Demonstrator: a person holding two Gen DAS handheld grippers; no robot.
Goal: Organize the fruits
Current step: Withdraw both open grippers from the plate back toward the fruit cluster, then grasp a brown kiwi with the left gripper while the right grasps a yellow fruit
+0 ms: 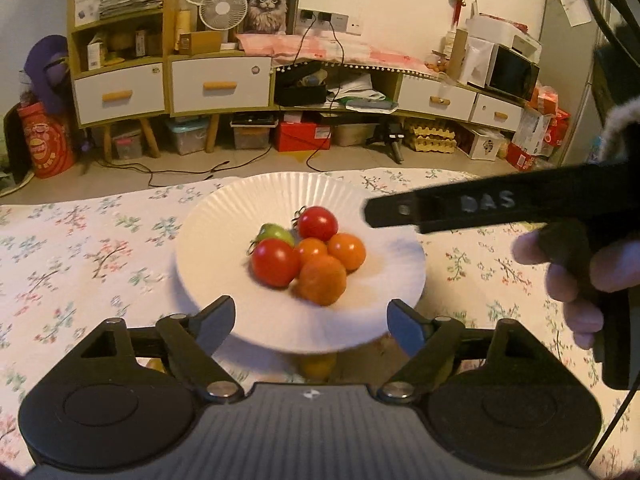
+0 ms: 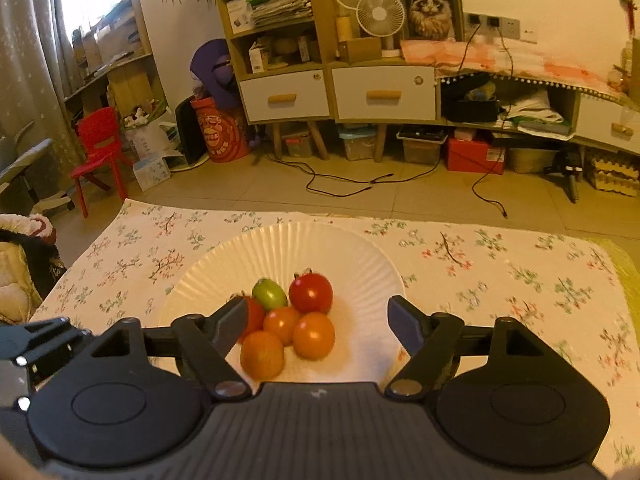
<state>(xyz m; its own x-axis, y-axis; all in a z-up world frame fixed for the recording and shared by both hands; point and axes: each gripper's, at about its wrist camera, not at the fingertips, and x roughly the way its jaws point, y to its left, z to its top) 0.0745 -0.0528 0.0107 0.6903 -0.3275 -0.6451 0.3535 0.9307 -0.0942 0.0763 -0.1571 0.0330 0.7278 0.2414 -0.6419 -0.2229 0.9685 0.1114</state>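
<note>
Six fruits on one white plate, both hand-held grippers released.

The left hand-held gripper (image 1: 310,320) and right hand-held gripper (image 2: 318,322) each stand with jaws spread, nothing between them. Just ahead of both, the plate (image 1: 224,216) rests on the floral-clothed desk (image 1: 80,248), carrying a touching cluster: three orange fruits (image 1: 322,280), two red tomatoes (image 1: 276,262), and farthest, one green fruit (image 1: 276,234).

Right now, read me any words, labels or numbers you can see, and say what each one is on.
"DAS": raised letters on the black arm of the right claw.
Red barrel on the floor: printed design, too blurred to read.
Boxes on the shelf: labels too small to read.
</note>
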